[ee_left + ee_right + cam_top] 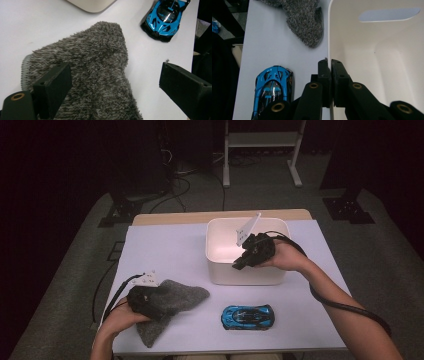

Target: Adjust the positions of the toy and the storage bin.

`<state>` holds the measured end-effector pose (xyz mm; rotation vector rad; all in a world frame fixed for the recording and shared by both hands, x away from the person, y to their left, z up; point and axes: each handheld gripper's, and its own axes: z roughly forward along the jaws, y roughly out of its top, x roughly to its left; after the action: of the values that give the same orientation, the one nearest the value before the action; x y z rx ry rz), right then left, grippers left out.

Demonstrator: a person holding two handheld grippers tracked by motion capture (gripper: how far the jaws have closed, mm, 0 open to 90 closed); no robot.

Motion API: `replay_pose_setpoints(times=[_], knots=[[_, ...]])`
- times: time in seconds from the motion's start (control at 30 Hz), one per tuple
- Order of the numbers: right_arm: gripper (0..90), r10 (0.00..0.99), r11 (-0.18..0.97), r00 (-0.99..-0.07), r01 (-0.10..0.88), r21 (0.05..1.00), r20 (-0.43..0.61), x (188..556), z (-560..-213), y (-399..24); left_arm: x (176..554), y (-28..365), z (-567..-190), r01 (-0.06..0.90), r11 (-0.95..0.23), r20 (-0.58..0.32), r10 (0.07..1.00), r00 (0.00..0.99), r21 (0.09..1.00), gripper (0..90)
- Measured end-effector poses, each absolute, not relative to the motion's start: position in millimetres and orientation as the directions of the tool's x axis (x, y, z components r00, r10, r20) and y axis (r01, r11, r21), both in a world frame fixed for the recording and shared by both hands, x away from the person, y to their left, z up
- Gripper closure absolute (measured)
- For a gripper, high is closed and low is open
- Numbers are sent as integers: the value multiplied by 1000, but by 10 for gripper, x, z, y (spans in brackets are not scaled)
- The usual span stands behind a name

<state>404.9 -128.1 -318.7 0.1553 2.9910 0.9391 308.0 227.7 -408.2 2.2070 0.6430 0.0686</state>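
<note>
Now bin wall (pixel 329 37) pinched between right gripper (pixel 329 65) jaws.

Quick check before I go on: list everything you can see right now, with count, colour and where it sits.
table: one, white top, centre of the high view.
bin: one, white, far right part of the table.
toy car: one, blue and black, near edge, in front of the bin.
fuzzy cloth: one, grey, near left of the table.
stand: one, white, on the floor beyond the table.
left gripper: one, black, open over the fuzzy cloth.
right gripper: one, black, shut on the bin's near wall.
</note>
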Motion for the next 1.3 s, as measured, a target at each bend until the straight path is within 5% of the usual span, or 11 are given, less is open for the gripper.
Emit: replay_pose_setpoints(times=[0.7, 1.3], knots=[[852, 110, 814, -993, 112, 570, 38, 3919, -3186, -1238, 3053, 2268, -4044, 408, -527, -150, 464, 873, 746, 104], [416, 161, 732, -986, 153, 664, 49, 3676, -2935, -1550, 3046, 2206, -4084, 390, -540, -141, 445, 884, 746, 103]])
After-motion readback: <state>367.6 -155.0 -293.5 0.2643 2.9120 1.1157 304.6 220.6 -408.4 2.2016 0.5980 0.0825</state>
